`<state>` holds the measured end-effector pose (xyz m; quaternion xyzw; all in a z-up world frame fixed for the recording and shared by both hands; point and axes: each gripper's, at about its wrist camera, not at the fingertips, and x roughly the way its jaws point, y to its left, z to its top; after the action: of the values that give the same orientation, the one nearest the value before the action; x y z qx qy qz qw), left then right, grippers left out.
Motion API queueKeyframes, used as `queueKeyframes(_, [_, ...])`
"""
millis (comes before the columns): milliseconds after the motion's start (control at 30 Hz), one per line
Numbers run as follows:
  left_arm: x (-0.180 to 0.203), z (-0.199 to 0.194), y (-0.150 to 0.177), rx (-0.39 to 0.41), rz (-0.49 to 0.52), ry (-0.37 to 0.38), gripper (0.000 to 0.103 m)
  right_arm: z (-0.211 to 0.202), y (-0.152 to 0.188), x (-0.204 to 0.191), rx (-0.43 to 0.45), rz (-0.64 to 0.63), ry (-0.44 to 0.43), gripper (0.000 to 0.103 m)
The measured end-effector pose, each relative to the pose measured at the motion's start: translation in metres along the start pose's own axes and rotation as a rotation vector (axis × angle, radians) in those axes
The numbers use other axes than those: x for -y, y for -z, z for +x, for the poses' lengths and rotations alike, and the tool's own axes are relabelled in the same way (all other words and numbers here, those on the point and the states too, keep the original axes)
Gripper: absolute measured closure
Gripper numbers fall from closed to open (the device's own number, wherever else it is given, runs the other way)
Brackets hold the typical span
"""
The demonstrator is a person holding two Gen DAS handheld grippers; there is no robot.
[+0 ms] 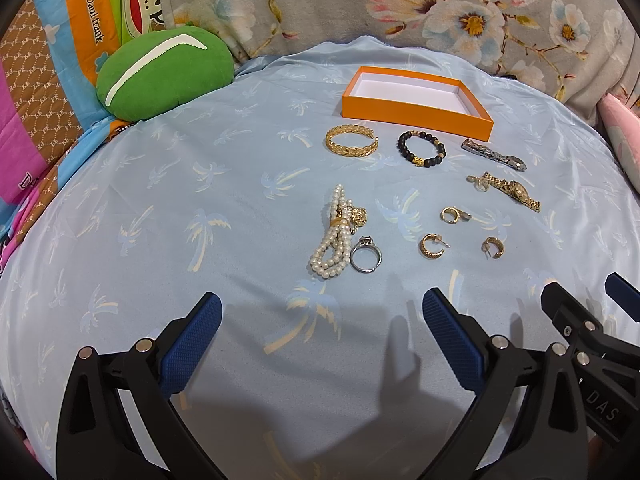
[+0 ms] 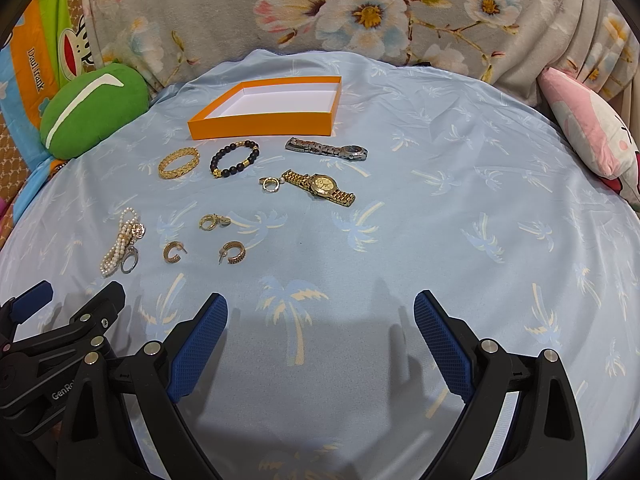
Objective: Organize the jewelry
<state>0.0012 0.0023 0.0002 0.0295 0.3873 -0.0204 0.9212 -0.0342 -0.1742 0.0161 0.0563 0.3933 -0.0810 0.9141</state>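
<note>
An empty orange box (image 1: 416, 114) (image 2: 260, 123) with a white inside sits at the far side of a blue palm-print sheet. In front of it lie a gold bangle (image 1: 351, 140) (image 2: 178, 162), a black bead bracelet (image 1: 422, 148) (image 2: 235, 159), a silver watch (image 1: 494, 155) (image 2: 326, 149), a gold watch (image 1: 510, 191) (image 2: 322, 186), several gold hoop earrings (image 1: 432, 245) (image 2: 174, 252), a pearl strand (image 1: 332, 240) (image 2: 120, 242) and a silver ring (image 1: 366, 258) (image 2: 130, 262). My left gripper (image 1: 322, 314) and right gripper (image 2: 320, 312) are open and empty, side by side, short of the jewelry.
A green cushion (image 1: 164, 74) (image 2: 94, 110) lies at the far left. A pink plush pillow (image 2: 592, 136) lies at the far right. A floral grey blanket (image 1: 400, 12) runs behind the box. A colourful cartoon quilt (image 1: 48, 80) is on the left.
</note>
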Motion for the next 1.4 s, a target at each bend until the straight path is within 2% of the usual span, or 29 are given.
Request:
queueKeyframes(1033, [0.0,-0.003,-0.001,0.008,-0.003,0.007,0.005,0.001,-0.001,0.003,-0.001,0.006,-0.003,0.01])
queueKeyframes(1167, [-0.004,-0.01,-0.002,0.028,-0.016,0.028,0.005,0.0,-0.001,0.003,-0.001,0.015,-0.042,0.01])
queueKeyframes(1400, [-0.016,-0.001,-0.011,0.0,-0.023,0.042,0.005,0.011,-0.028,0.019,0.025,-0.011,-0.054,0.011])
